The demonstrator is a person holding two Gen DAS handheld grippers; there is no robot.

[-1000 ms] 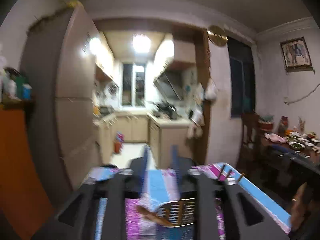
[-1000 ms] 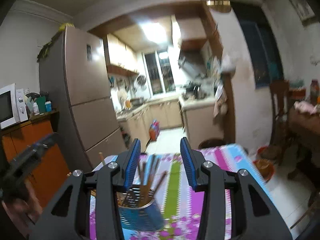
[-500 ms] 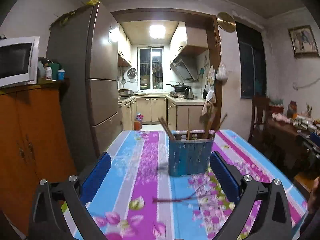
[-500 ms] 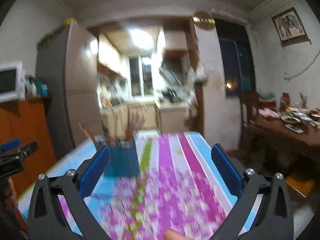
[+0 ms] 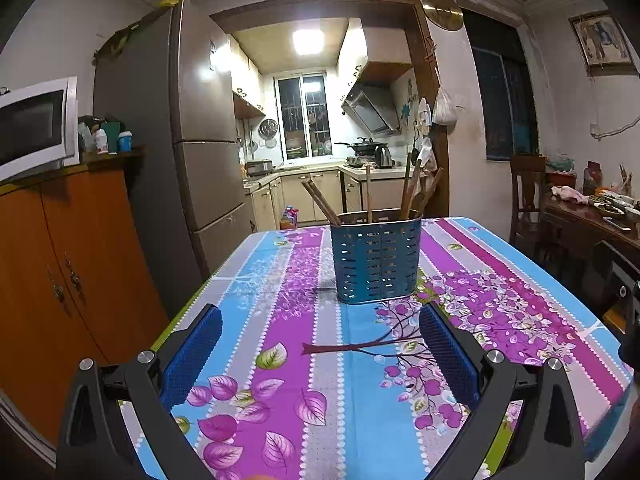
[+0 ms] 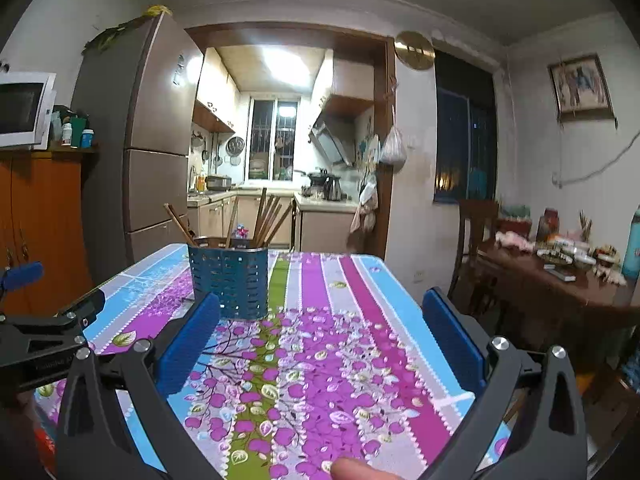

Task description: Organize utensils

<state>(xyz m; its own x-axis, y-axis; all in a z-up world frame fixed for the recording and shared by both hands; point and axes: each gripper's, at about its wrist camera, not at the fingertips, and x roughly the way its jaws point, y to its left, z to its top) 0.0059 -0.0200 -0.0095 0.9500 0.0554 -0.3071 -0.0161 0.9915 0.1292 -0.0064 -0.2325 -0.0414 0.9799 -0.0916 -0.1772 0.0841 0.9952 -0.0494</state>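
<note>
Blue perforated metal, that utensil holder [image 5: 376,261], standing upright on the flowered tablecloth [image 5: 304,360] toward the far end of the table, with a bundle of wooden chopsticks [image 5: 412,186] poking out of its top at loose angles. From where I stand the job looks close to finished, if not done: nothing lies loose on the cloth in either view, no stray chopstick, spoon or fork, and everything I can see of the utensils is already inside the holder. The left gripper [image 5: 320,354] hangs low over the near part of the table with its blue pads spread wide apart and nothing between them, well short of the holder. The right gripper [image 6: 320,344] is the same, fingers splayed wide and empty, with the holder [image 6: 229,282] ahead and off to its left; the left gripper [image 6: 48,332] shows at the edge of that view. What is left, I would guess, is at most a tidying of the leaning sticks. Whether more utensils wait somewhere outside these views, I cannot tell.
</note>
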